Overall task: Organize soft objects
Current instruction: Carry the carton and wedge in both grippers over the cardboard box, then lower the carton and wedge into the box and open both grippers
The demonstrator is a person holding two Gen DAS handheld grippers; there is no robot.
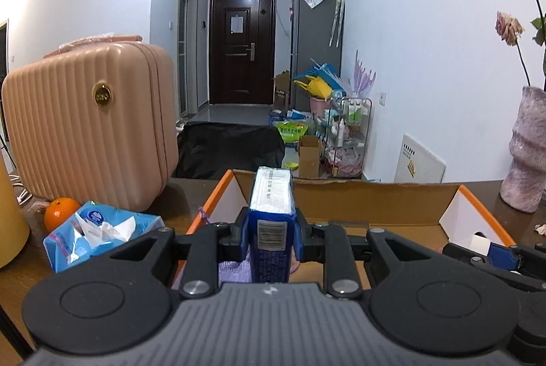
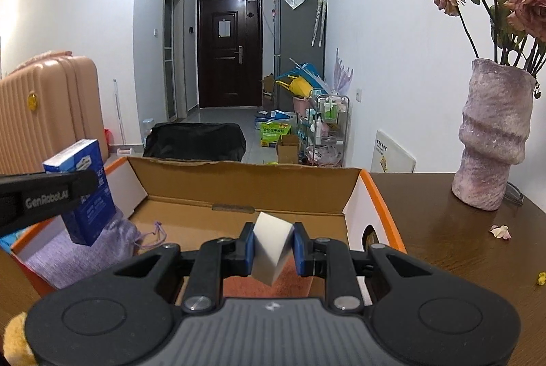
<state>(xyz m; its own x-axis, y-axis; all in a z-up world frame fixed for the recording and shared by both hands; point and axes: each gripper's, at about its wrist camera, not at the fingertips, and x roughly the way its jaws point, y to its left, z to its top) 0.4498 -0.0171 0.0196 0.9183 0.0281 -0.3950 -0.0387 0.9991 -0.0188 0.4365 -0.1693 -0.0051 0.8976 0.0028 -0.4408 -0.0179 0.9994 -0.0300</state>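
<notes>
Above the cardboard box (image 2: pixel 239 192), left tongs (image 1: pixel 271 229) clamp a blue tissue pack (image 1: pixel 272 212), right tongs (image 2: pixel 273 248) a white sponge (image 2: pixel 271 250).

A dark wooden table (image 2: pixel 443 229) is seen carrying an open cardboard box (image 2: pixel 239 195), a pink suitcase (image 1: pixel 88 127), an orange (image 1: pixel 61 212), a tissue pack (image 1: pixel 102 233), a vase (image 2: pixel 491 141) and fallen petals (image 2: pixel 500 231).
</notes>
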